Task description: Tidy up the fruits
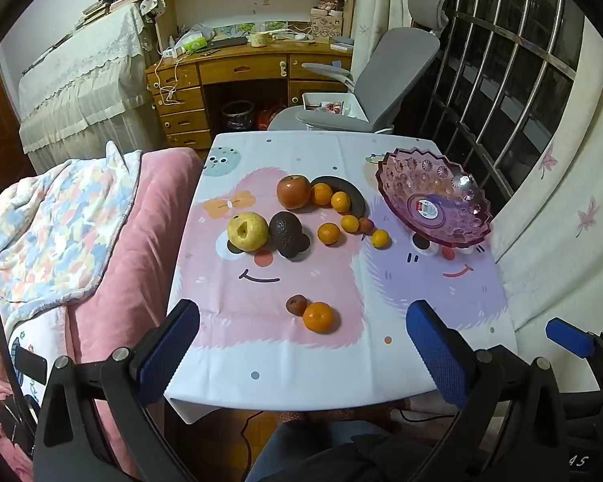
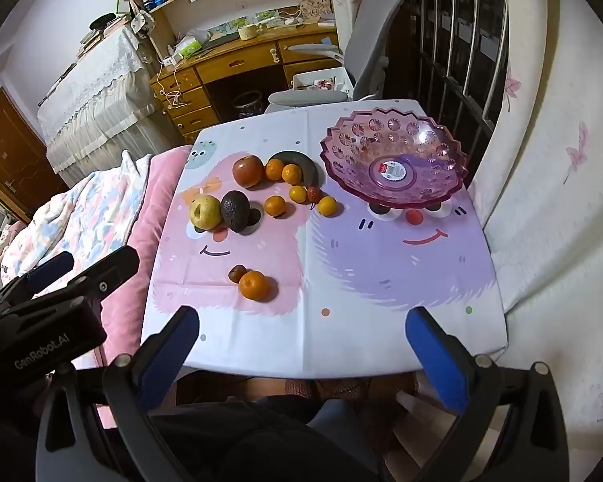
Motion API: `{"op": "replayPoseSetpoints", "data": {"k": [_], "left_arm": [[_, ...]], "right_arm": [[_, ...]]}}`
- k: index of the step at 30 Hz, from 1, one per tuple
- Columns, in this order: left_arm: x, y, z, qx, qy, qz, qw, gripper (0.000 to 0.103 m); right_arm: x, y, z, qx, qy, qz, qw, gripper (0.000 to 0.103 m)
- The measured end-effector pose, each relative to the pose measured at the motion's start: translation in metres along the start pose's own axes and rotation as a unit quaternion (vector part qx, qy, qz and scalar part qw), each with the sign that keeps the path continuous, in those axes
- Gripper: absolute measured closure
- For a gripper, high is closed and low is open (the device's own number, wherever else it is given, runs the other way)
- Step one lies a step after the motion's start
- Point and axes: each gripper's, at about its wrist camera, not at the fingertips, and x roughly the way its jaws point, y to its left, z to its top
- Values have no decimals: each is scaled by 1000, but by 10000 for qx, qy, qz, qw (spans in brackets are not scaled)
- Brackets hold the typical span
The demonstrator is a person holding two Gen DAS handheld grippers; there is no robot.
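Observation:
Fruit lies loose on the cartoon tablecloth (image 1: 261, 357): a red apple (image 1: 293, 191), a yellow apple (image 1: 248, 231), a dark avocado (image 1: 285, 233), a dark curved fruit (image 1: 343, 190), several small oranges (image 1: 329, 233) and one larger orange (image 1: 319, 317) beside a small brown fruit (image 1: 296, 304). An empty purple glass bowl (image 1: 434, 197) stands at the right; in the right wrist view the bowl (image 2: 396, 158) is far right. My left gripper (image 1: 303, 345) hangs open above the near table edge, holding nothing. My right gripper (image 2: 301, 345) is open too, empty, short of the orange (image 2: 253, 285).
A pink bed with a patterned blanket (image 1: 60, 233) runs along the table's left side. A grey office chair (image 1: 382, 80) and a wooden desk (image 1: 237, 68) stand beyond the far edge. A barred window (image 1: 502, 80) and a curtain (image 1: 563, 221) close off the right.

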Motion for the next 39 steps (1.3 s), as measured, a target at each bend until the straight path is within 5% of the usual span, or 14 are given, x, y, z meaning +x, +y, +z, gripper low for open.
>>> {"op": "replayPoseSetpoints", "data": {"k": [39], "left_arm": [[-5, -1, 1, -69, -4, 143, 9999, 1]], "right_arm": [[0, -9, 12, -361, -49, -43, 9993, 0]]}}
